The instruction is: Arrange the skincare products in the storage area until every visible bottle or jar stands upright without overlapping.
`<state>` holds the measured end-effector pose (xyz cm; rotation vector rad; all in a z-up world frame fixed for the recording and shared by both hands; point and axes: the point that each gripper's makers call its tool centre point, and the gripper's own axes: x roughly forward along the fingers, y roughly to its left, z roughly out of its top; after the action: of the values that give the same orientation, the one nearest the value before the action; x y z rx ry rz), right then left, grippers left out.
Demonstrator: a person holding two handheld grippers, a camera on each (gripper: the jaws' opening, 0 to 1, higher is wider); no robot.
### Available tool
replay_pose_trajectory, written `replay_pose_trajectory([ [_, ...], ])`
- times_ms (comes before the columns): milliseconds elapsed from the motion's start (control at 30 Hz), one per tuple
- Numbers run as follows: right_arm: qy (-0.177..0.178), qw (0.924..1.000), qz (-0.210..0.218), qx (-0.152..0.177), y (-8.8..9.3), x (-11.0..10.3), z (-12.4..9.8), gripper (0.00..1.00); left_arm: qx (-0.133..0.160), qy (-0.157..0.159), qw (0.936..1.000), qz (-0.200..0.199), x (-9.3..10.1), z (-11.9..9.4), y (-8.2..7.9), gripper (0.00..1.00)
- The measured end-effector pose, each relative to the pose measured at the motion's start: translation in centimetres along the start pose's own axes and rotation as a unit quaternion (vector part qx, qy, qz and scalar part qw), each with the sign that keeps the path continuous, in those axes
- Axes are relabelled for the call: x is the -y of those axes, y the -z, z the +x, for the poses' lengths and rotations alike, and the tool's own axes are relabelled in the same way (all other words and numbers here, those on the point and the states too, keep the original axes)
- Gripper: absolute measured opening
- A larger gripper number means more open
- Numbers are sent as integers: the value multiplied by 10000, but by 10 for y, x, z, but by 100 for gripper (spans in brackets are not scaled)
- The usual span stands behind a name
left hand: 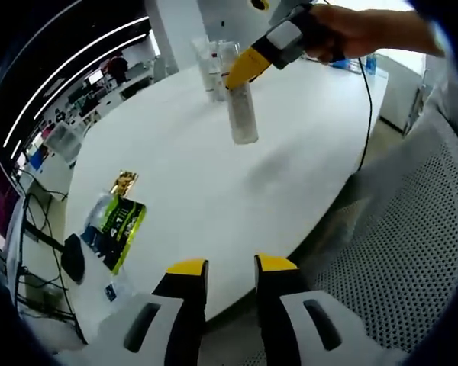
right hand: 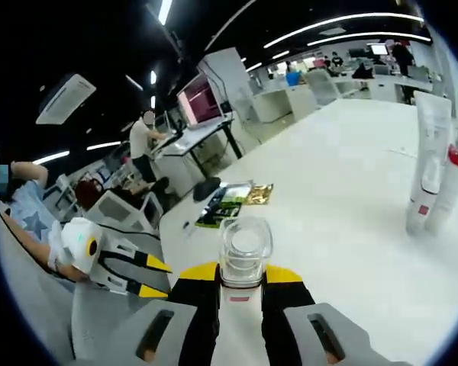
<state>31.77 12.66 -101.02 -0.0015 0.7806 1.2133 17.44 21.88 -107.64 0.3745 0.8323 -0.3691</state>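
- From my left gripper (left hand: 231, 268), the white table (left hand: 214, 175) spreads out ahead; the yellow-tipped jaws stand apart with nothing between them, poised at the table's near edge.
- In the left gripper view, the right gripper (left hand: 243, 69) reaches in from the upper right, a person's hand (left hand: 359, 30) wrapped around its body, its yellow tip at the top of a clear bottle (left hand: 242, 114) that hangs tilted above the tabletop.
- Behind that bottle in the same view stands a small cluster of pale tubes (left hand: 210, 65), upright on the far part of the table.
- A green and black packet (left hand: 116, 225) lies flat near the table's left edge, with a gold wrapper (left hand: 124, 183) just beyond it.
- My right gripper view looks down the length of the bottle instead: its jaws are pinched on the clear bottle (right hand: 244, 259), whose round transparent end faces forward between the yellow tips.
- That view also picks up two upright products on the right, a white tube (right hand: 426, 171) and, touching or just beside it, a bottle with a red cap (right hand: 452, 187).
- The left gripper (right hand: 118, 267) appears low at the left of the right gripper view, off the table's edge.
- Office desks, monitors and seated people fill the background there.
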Motion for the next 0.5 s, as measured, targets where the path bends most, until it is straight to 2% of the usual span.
replay_pose_trajectory([
  [300, 766, 9970, 10, 77, -4, 63, -26, 13, 7, -90, 9999, 81, -3, 2, 0, 41],
  [433, 1034, 9946, -95, 63, -6, 83, -33, 13, -9, -111, 9999, 128, -4, 4, 1, 51],
  [500, 1131, 9935, -116, 60, -8, 92, -36, 13, 74, -106, 9998, 177, -3, 4, -3, 53],
])
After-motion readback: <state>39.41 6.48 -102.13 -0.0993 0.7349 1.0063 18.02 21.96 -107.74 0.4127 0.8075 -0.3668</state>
